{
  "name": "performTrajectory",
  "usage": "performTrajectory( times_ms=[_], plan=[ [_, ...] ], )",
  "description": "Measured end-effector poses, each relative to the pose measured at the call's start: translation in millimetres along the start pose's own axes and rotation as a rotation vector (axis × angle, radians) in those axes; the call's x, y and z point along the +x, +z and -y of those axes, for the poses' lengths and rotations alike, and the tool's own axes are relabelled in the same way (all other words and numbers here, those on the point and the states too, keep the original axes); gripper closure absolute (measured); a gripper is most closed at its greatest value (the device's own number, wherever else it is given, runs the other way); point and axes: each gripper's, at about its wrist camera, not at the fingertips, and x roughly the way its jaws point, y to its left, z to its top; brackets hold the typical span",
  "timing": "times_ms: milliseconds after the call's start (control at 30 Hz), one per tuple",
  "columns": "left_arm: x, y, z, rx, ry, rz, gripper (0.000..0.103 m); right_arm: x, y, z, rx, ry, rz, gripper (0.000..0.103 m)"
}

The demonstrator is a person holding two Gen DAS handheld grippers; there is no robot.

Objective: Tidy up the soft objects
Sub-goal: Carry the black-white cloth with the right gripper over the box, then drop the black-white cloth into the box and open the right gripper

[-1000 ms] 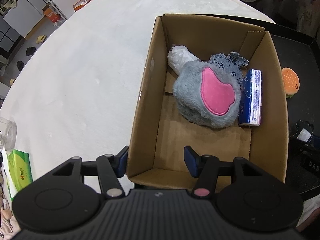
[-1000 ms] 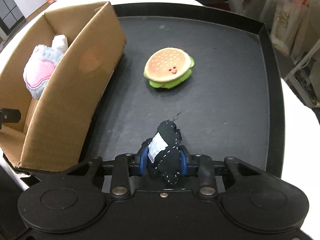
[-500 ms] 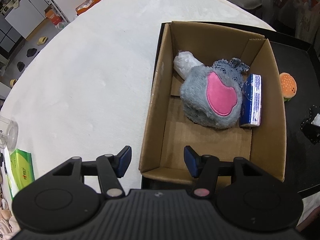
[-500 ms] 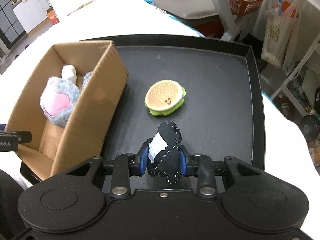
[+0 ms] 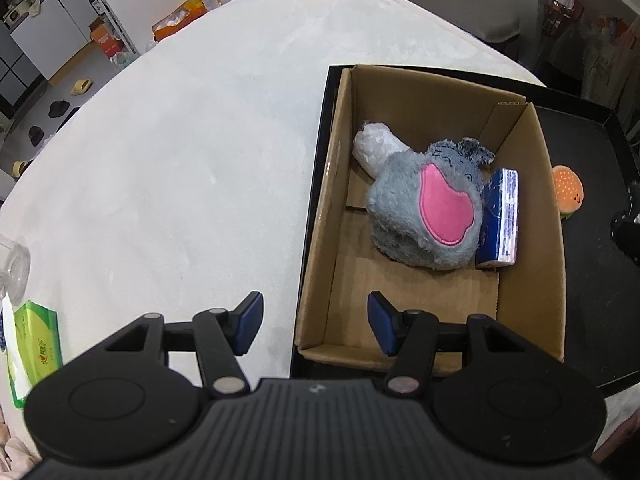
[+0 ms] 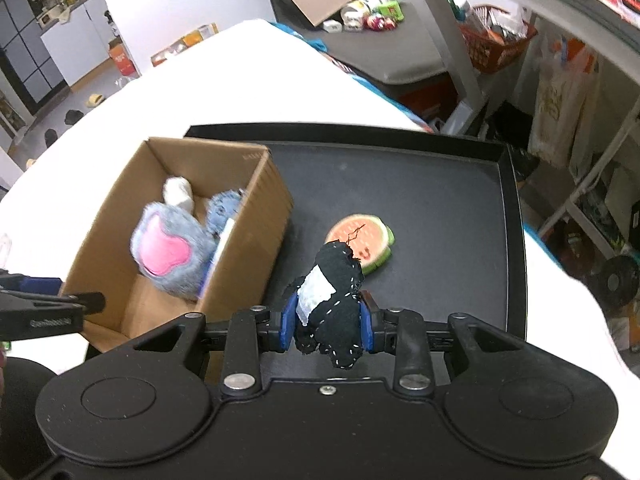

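The cardboard box (image 5: 524,248) looks matt brown, and the plush toy (image 5: 424,216) in it is fuzzy grey with pink cloth. The black felt toy (image 6: 332,312) shows white stitching; the tray (image 6: 440,200) is matt black.

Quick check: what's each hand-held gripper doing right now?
Left hand-held gripper: open, holding nothing.
Right hand-held gripper: shut on the black stitched plush toy.

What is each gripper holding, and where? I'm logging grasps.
Right gripper: small black plush, clamped across its lower body. Left gripper: nothing, jaws open.
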Motion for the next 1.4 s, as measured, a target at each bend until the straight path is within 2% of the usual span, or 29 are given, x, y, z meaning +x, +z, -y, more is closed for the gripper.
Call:
performTrajectory(
  times_ms=[267,400,633,933,1400],
  plan=[
    [0,-3,-9,-0.017,-0.042,0.013,0.051,-19,17,-23,-0.030,0.024,0.052,0.072],
    [1,-4,-14,-0.031,-0.069,0.015,0.057,-25,22,-35,-0.050,0.039,0.067,0.072],
    [5,-6,-19,-0.054,-0.106,0.013,0.075,-29,30,-57,-0.068,0.048,0.080,0.072],
    [9,-9,-25,-0.071,-0.138,0.023,0.089,-24,29,-83,-0.098,0.075,0.056,0.072],
    [12,-16,-42,-0.090,-0.205,0.028,0.092,-1,28,-120,-0.115,0.117,-0.002,0.071]
  ],
)
